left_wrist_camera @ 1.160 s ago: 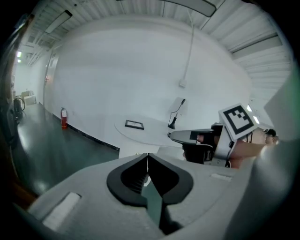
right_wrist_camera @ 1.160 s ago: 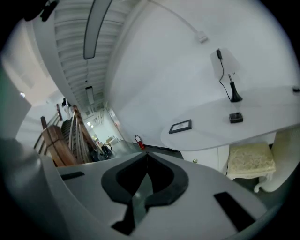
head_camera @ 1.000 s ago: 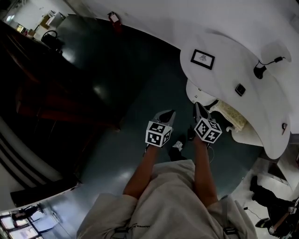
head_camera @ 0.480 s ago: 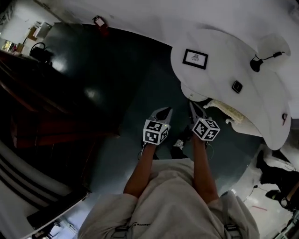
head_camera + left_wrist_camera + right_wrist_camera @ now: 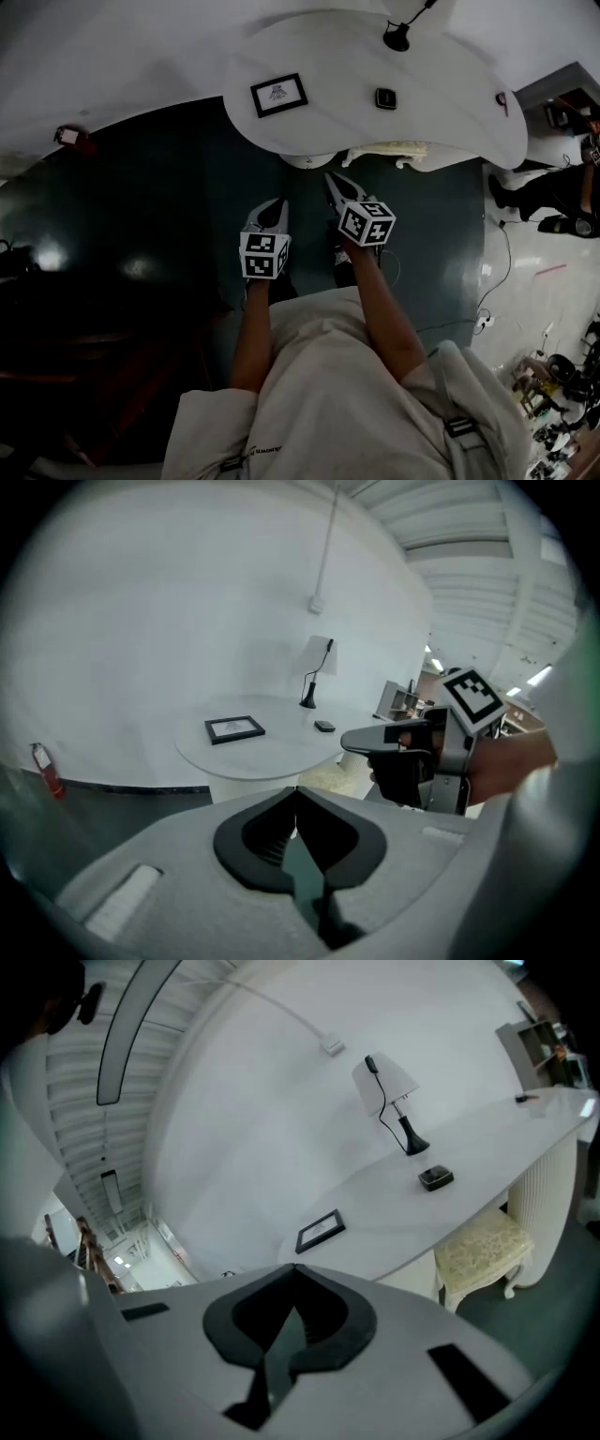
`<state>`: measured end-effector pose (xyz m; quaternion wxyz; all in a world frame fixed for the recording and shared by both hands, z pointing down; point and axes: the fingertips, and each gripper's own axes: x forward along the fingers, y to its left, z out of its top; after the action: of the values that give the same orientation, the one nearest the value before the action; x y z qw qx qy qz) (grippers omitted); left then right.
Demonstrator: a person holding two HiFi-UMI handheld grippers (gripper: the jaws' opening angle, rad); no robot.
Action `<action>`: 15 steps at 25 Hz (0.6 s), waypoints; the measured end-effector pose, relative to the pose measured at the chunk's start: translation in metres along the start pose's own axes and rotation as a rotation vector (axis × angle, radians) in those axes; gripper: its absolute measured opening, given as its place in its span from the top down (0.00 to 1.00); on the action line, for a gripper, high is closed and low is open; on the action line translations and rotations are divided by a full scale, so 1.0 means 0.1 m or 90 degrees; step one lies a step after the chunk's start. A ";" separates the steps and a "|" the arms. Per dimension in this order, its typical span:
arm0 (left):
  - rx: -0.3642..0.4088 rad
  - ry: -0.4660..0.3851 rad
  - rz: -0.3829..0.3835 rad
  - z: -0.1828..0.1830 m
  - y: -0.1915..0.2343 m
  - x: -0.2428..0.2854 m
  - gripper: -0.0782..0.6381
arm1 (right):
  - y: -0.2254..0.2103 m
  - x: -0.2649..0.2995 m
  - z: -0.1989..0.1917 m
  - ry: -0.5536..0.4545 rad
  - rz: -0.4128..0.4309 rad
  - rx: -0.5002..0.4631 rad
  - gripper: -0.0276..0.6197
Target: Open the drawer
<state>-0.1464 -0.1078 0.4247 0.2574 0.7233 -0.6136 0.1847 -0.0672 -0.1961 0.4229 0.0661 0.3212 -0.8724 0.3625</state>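
Both grippers are held out in front of the person, above the dark floor [image 5: 169, 187]. The left gripper [image 5: 278, 202] is clenched, with its jaws pressed together and nothing between them. The right gripper [image 5: 333, 181] is clenched too, and nothing is held in it.

The white worktop [image 5: 441, 103] is found on the far side of both grippers, apart from them. A picture frame [image 5: 278, 95], a small dark box [image 5: 385, 97] and a lamp [image 5: 397, 37] are seen on it. A stool [image 5: 389, 150] with a pale cushion is tucked under its near edge. A round white pedestal [image 5: 309, 161] is seen just left of the stool.

The drawer is not made out in any view. It is judged to be set under the worktop, behind the near edge, so it would lie on the far side of the grippers. If so, its front would be stretched from left to right along that edge, and it would have to be pulled toward the near side. The right gripper is held nearer to that edge and to the stool, and the left gripper is kept a little further back.

The underside of the worktop is covered by its own top in the head view. In both gripper views the low part is blocked by the gripper bodies. No handle is seen anywhere.
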 end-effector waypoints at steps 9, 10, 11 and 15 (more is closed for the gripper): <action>0.019 -0.018 -0.107 -0.02 0.39 -0.07 0.88 | 0.21 -0.17 -0.35 -0.063 -0.166 -0.012 0.94; 0.018 -0.018 -0.113 -0.05 0.43 -0.10 0.88 | 0.24 -0.20 -0.41 -0.066 -0.179 -0.013 0.93; 0.015 -0.020 -0.116 -0.07 0.47 -0.12 0.88 | 0.27 -0.21 -0.46 -0.065 -0.190 -0.016 0.93; -0.013 -0.027 -0.114 -0.15 0.60 -0.21 0.88 | 0.42 -0.24 -0.61 -0.049 -0.203 -0.039 0.93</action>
<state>-0.2080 -0.0890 0.4337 0.2670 0.7765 -0.5534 0.1394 -0.0810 -0.1206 0.4340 0.0995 0.4672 -0.8228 0.3079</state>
